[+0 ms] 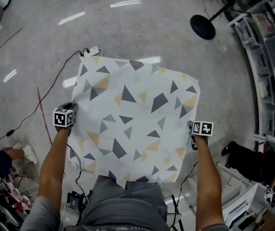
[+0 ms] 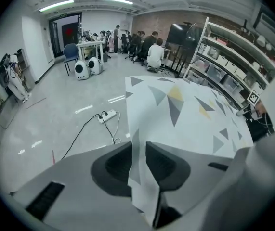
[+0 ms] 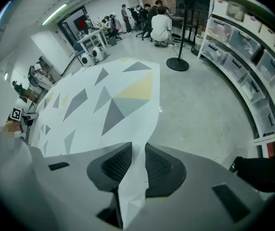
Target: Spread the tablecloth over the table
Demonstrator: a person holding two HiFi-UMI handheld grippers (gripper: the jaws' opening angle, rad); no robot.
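**A:** Tablecloth (image 1: 135, 119) first: where does it lie?

**B:** Spread flat across the tabletop, covering it from edge to edge. It is white with grey and yellow triangles. The near edge hangs down in front of the person.

**A:** And the left gripper (image 2: 138, 161)?

**B:** At the left edge of the tabletop, pointing steeply down. It is clamped on a fold of the cloth's side border, and the fabric fills the narrow gap between its pads (image 2: 118, 165).

**A:** The right gripper (image 3: 138, 165)?

**B:** Much the same at the right edge, roughly opposite. It pinches a strip of the cloth, which bunches below the jaws.

**A:** Anything nearby?

**B:** A white power strip (image 1: 90, 52) lies on the floor just beyond the far left corner.
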